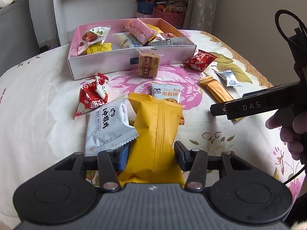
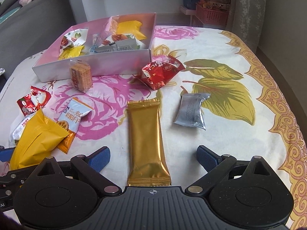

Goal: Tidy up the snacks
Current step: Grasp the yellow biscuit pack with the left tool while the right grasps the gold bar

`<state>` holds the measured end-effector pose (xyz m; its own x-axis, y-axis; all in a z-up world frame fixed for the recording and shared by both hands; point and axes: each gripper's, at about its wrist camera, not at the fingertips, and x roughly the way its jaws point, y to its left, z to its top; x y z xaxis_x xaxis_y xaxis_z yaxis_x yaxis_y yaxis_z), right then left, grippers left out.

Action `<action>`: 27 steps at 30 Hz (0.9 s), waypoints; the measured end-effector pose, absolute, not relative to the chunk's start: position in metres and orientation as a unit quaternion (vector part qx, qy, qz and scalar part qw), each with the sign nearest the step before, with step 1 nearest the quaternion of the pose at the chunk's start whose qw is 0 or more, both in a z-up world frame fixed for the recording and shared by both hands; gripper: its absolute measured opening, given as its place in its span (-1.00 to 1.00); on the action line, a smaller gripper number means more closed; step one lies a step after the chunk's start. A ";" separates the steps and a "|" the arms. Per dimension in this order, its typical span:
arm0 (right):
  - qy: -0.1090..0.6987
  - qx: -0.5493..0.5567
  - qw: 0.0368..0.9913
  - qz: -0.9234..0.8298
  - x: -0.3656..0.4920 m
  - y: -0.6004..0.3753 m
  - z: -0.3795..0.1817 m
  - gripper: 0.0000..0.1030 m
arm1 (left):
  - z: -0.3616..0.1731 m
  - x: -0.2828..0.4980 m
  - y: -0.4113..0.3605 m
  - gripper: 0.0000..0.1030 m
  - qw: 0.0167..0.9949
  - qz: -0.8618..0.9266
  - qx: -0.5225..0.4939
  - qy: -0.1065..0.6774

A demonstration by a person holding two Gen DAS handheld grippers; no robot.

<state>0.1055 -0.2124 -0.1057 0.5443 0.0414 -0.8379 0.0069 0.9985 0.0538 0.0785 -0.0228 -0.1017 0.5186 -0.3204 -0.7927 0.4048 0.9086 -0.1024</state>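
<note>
My left gripper (image 1: 151, 153) is shut on a yellow snack packet (image 1: 155, 126), with a pad against each side of its near end. The same yellow packet (image 2: 36, 140) shows tilted up at the left of the right wrist view. My right gripper (image 2: 153, 157) stands open over the flowered cloth. A long gold bar packet (image 2: 147, 141) lies lengthwise between its blue pads (image 2: 99, 157), touching neither. A shallow pink-lined box (image 1: 115, 63) further back holds several snacks. In the left wrist view the right gripper (image 1: 220, 111) hovers above the gold bar (image 1: 216, 92).
Loose on the cloth lie a white packet (image 1: 109, 128), a red packet (image 1: 92, 95), a jam-biscuit packet (image 1: 166, 94), a brown biscuit block (image 1: 148, 65) against the box, another red packet (image 2: 161, 72) and a silver packet (image 2: 190, 111). Shelves and pink baskets (image 1: 168, 17) stand behind.
</note>
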 end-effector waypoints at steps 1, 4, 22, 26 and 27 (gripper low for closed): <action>0.477 0.022 0.879 0.011 0.106 -0.211 -0.105 0.83 | -0.102 0.079 -0.023 -0.16 0.870 -0.209 0.047 0.444; 0.473 0.017 0.881 0.013 0.106 -0.210 -0.104 0.67 | -0.100 0.078 -0.023 -0.19 0.871 -0.212 0.046 0.442; 0.466 0.022 0.884 0.025 0.106 -0.209 -0.094 -0.47 | -0.084 0.073 -0.026 -0.24 0.872 -0.235 0.025 0.428; 0.466 0.032 0.884 0.024 0.106 -0.211 -0.089 -0.47 | -0.080 0.075 -0.025 -0.24 0.874 -0.233 0.020 0.427; 0.465 0.035 0.884 0.024 0.106 -0.211 -0.088 -0.47 | -0.078 0.076 -0.024 -0.24 0.874 -0.232 0.020 0.426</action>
